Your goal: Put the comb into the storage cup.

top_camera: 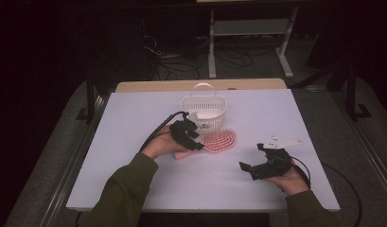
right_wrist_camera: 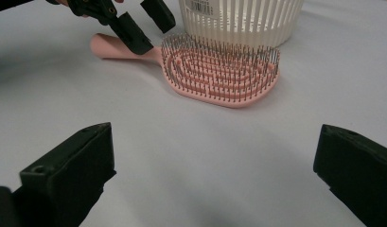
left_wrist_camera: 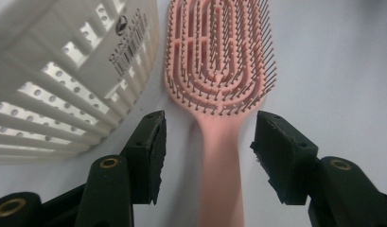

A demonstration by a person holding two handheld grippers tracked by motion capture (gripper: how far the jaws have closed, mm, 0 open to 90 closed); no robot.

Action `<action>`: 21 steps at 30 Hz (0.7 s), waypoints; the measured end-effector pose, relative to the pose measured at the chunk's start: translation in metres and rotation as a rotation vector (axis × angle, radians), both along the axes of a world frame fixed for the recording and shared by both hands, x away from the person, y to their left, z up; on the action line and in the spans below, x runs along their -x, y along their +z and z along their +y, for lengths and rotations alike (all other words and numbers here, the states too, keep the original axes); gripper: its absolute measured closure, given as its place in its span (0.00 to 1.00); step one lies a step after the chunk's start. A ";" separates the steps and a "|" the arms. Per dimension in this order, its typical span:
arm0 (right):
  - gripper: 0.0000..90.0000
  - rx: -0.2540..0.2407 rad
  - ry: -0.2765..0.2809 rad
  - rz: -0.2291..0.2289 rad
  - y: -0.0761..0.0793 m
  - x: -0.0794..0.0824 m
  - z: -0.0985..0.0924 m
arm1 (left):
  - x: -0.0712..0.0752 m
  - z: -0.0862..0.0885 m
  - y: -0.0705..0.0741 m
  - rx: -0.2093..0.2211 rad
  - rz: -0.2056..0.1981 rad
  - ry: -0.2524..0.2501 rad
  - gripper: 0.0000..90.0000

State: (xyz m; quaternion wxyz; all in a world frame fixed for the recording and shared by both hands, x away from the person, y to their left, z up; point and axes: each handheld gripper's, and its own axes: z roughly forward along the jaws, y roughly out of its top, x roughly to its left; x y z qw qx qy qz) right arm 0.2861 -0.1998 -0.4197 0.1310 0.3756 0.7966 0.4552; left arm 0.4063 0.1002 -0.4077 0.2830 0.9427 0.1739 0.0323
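A pink hairbrush (top_camera: 220,140) lies bristles up on the white table, its head just in front of a white slotted basket (top_camera: 204,108). My left gripper (top_camera: 196,141) is low over the brush's handle. In the left gripper view the handle (left_wrist_camera: 222,156) runs between the two pads (left_wrist_camera: 151,156) with a gap on each side, so that gripper (left_wrist_camera: 207,135) is open around it. The right gripper view shows the brush (right_wrist_camera: 219,71), the basket (right_wrist_camera: 238,19) and the left gripper (right_wrist_camera: 144,23) astride the handle. My right gripper (top_camera: 252,156) rests at the right, open, with nothing between its jaws (right_wrist_camera: 215,156).
The white tabletop (top_camera: 134,123) has bare room to the left, right and front of the brush. The basket has a hoop handle (top_camera: 204,87) and stands near the far edge. Beyond the table are a dark floor, cables and a stand's legs (top_camera: 212,52).
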 end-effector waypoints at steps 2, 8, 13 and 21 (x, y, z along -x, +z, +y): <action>0.00 0.000 0.000 -0.001 0.000 0.000 0.000 | 0.000 -0.001 -0.001 -0.004 0.005 -0.001 0.51; 0.00 0.000 0.001 0.000 0.000 0.000 0.000 | 0.001 -0.007 -0.005 -0.045 0.008 -0.011 0.53; 0.00 -0.002 -0.001 0.001 0.000 0.000 -0.001 | 0.002 -0.011 -0.008 -0.075 0.002 -0.022 0.55; 0.00 -0.003 -0.001 0.001 0.000 0.000 -0.001 | 0.004 -0.017 -0.013 -0.108 0.001 -0.027 0.59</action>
